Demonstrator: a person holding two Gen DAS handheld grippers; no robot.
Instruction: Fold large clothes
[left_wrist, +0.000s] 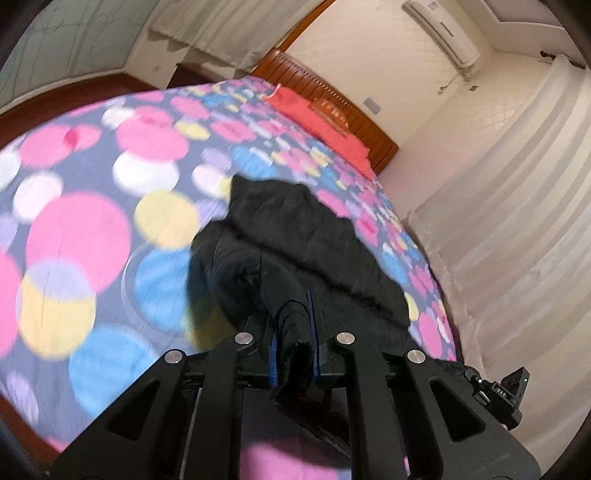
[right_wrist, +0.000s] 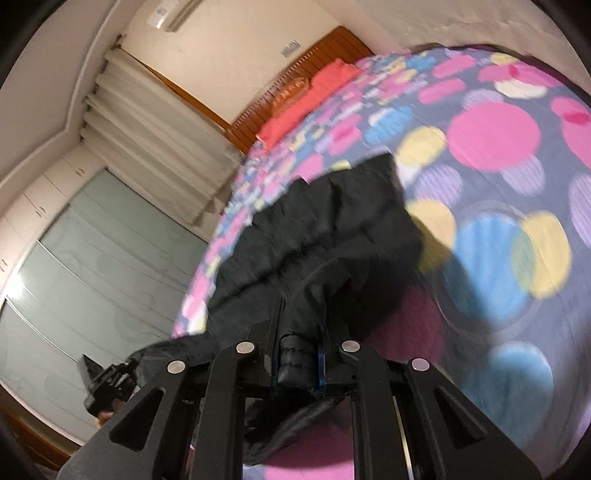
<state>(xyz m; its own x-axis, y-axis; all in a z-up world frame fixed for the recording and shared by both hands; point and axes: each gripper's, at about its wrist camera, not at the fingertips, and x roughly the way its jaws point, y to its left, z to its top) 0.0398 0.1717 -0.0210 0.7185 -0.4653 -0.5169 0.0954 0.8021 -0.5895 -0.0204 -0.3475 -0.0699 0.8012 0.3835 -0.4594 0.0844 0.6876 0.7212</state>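
Two grippers each pinch one and the same black garment (left_wrist: 295, 240) over the bed. Nearest in the left wrist view, the left gripper (left_wrist: 293, 332) has its two blue-padded fingers pressed together on a thick folded edge of the dark cloth, which bulges up between them. In the right wrist view the right gripper (right_wrist: 298, 343) is likewise clamped on a rolled, stitched hem of the same garment (right_wrist: 325, 236), its two fingers squeezing it tight. In each view the other gripper shows as a small black shape at the bed's near edge, low at the side of the frame. From both grips the garment runs away across the bedspread (left_wrist: 92, 206), partly raised near the fingers and lying on the cover farther out, casting one dark shadow on the bed. The bedspread is grey with many pink, blue, yellow and lilac circles. Beyond the garment, at the head of the bed, lie coral-red pillows (left_wrist: 314, 110) against one wooden headboard (left_wrist: 354, 110). Past the bed stand pale curtains (left_wrist: 517, 206), and one air conditioner (left_wrist: 443, 29) hangs high on the wall behind the headboard.
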